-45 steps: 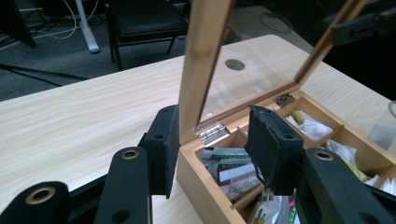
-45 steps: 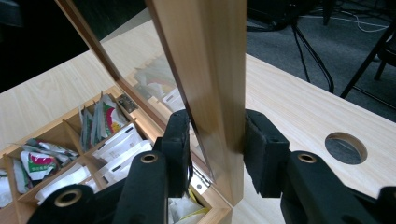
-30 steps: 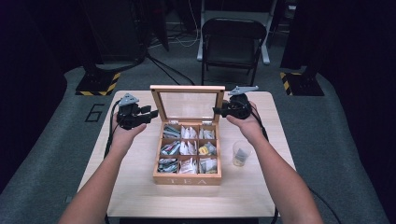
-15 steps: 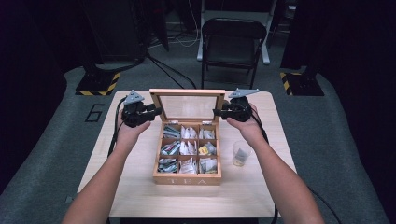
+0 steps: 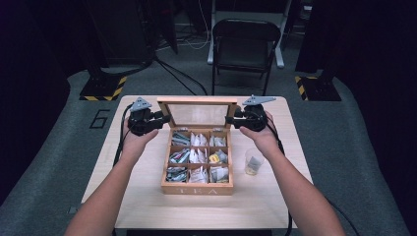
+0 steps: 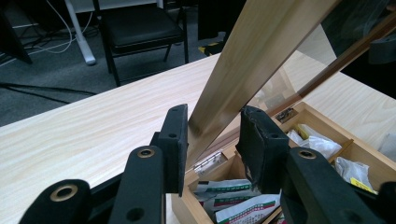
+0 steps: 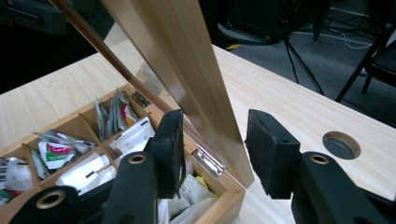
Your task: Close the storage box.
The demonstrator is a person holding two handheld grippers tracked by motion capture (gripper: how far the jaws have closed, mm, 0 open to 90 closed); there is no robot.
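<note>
Meanwhile, the left gripper (image 6: 210, 140) clamps the glass-paned wooden lid (image 5: 200, 114) of the compartmented wooden tea box (image 5: 196, 187); the right gripper (image 7: 212, 149), jaws widening around its other edge without pressing, should re-pinch before swinging it evenly.

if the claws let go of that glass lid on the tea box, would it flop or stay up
The lid looks stiff: a wooden frame around a clear pane. It stands open on small hinges, so once released it may swing down. The left claw grips one edge; the right claw has been opening around the other.
</note>
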